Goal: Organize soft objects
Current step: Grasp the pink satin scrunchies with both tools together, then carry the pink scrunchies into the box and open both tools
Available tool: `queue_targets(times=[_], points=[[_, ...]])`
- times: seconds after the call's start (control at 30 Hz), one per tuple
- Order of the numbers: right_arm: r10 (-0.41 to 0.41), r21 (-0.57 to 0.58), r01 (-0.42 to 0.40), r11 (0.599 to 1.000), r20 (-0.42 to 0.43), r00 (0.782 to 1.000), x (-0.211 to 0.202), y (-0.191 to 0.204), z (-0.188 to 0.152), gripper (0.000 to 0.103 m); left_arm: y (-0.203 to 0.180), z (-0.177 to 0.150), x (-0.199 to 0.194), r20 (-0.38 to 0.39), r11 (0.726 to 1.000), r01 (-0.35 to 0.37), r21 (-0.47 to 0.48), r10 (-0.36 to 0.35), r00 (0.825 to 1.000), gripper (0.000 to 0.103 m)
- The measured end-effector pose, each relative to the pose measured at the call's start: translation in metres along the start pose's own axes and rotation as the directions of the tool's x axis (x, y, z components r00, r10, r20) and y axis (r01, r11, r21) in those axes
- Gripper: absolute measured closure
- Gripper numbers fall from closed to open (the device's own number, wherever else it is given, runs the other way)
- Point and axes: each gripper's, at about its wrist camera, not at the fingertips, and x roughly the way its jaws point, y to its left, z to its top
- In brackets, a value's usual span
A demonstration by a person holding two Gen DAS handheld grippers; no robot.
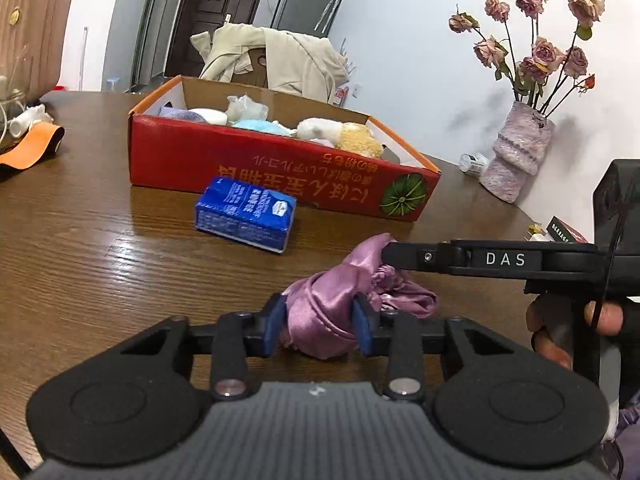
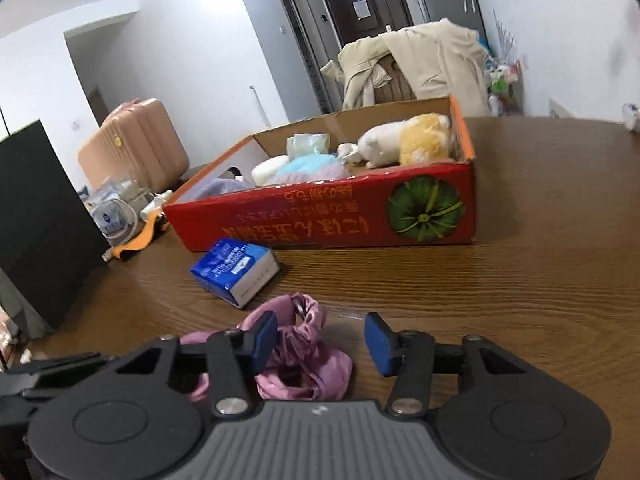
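Pinching purple satin cloth [image 1: 320,312], L gripper [image 1: 320,326] hides part; R gripper [image 2: 322,340] spread.

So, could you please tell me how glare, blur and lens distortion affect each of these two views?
Left wrist view: window glare streaks across the wooden table and sheens the pink satin cloth; the picture is sharp, with edges bowed by the fisheye. Right wrist view: noticeably softer, the red box print smeared; the table's far edge curves, and the corners go dark.
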Motion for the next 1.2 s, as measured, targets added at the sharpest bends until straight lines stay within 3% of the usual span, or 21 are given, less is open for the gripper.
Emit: queue_targets(times=[0.2,0.33,0.43,0.67,0.87,1.07,1.2], points=[[-0.038,-0.025,0.038,0.999,-0.002,0.999,0.0,0.009,-0.014,0.065,0.012,0.0,0.006,-0.002,0.999,0.03,-0.015,-0.03,1.0,0.065],[-0.04,-0.011,0.04,0.999,-0.011,0.999,-0.006,0.013,-0.024,0.083,0.01,-0.005,0.004,-0.002,0.999,0.051,0.013,-0.05,0.999,0.068],[-0.05,-0.017,0.049,0.999,-0.018,0.999,-0.015,0.024,-0.034,0.09,0.007,-0.009,-0.005,-0.003,0.998,0.057,0.033,-0.057,0.998,0.076],[-0.01,0.053,0.011,0.999,-0.006,1.0,-0.051,0.042,-0.07,0.092,0.008,-0.032,-0.043,-0.026,0.995,0.088,0.048,-0.087,0.996,0.09],[-0.004,0.048,0.002,0.999,0.031,1.0,-0.077,0.062,-0.084,0.093,0.006,-0.043,-0.074,0.0,0.994,0.097,0.053,-0.097,0.995,0.091],[-0.012,0.038,0.008,0.999,0.103,0.995,-0.099,0.069,-0.076,0.093,-0.001,-0.028,-0.088,0.048,0.989,0.135,0.066,-0.138,0.989,0.091],[-0.052,0.023,0.048,0.999,0.208,0.977,-0.116,0.063,-0.042,0.093,0.003,0.023,-0.071,0.049,0.96,0.281,0.019,-0.282,0.958,0.091]])
